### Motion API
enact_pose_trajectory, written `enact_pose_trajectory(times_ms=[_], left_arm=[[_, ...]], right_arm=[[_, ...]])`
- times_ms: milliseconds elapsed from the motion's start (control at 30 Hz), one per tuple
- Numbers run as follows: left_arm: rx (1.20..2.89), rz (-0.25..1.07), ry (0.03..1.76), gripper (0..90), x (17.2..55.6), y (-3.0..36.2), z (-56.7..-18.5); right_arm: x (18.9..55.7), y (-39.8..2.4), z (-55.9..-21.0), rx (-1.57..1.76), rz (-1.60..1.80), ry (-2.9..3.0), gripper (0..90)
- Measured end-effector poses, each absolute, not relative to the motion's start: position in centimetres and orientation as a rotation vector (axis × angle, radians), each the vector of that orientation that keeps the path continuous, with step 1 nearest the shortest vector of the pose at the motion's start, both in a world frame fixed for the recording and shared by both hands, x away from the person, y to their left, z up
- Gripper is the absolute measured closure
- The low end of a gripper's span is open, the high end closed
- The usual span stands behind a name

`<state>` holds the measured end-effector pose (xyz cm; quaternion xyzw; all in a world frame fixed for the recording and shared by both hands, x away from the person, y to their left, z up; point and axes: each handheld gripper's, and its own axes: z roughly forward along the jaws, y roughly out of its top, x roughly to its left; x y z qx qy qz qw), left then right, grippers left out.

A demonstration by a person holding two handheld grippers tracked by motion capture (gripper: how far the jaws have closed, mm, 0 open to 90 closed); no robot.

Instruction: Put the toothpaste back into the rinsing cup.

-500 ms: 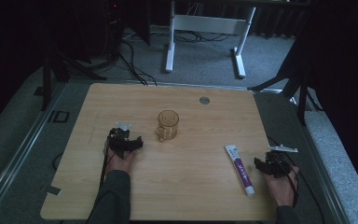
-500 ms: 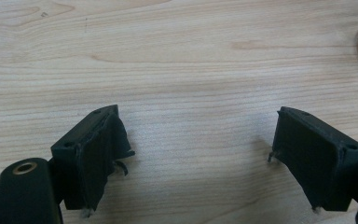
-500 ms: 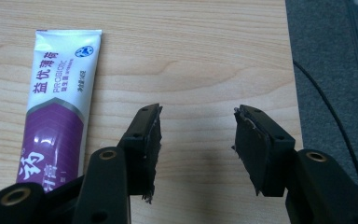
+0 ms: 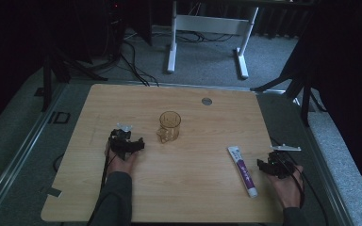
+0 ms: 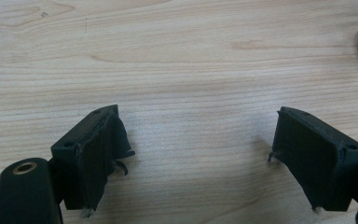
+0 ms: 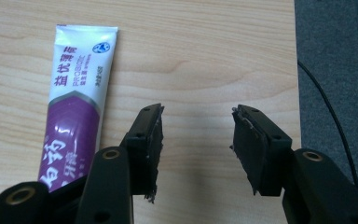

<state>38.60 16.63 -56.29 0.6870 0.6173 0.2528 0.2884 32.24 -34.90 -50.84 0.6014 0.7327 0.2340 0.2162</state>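
Toothpaste tube (image 4: 242,170) lies flat near the front right of the wooden table (image 4: 207,207), its white flat end pointing away from the person and its purple end toward the front edge. Just to its right, at the table's right edge, the right gripper (image 4: 274,165) sits in the person's hand with its jaws spread wide and nothing between them; in the right gripper view the tube (image 6: 77,116) lies just outside the left jaw, close beside it but, as far as the angle lets me judge, not touching. On the other side of the table the left gripper (image 4: 125,143) rests low over the wood, held from below by the person's hand with a grey sleeve behind it. Its jaws also stand wide apart over bare wood grain. A little farther back, near the table's middle, stands an amber glass mug (image 4: 169,126), upright, just right of the left gripper and apart from it.
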Motion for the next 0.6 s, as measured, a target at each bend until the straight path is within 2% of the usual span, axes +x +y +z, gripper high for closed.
enact_pose_trajectory(times_ms=[600], left_arm=[[1.833,0.674,1.646,15.4,38.5,16.7,-56.3]], right_arm=[[32.6,-33.2,-49.1,1.662,0.634,2.164,54.3]])
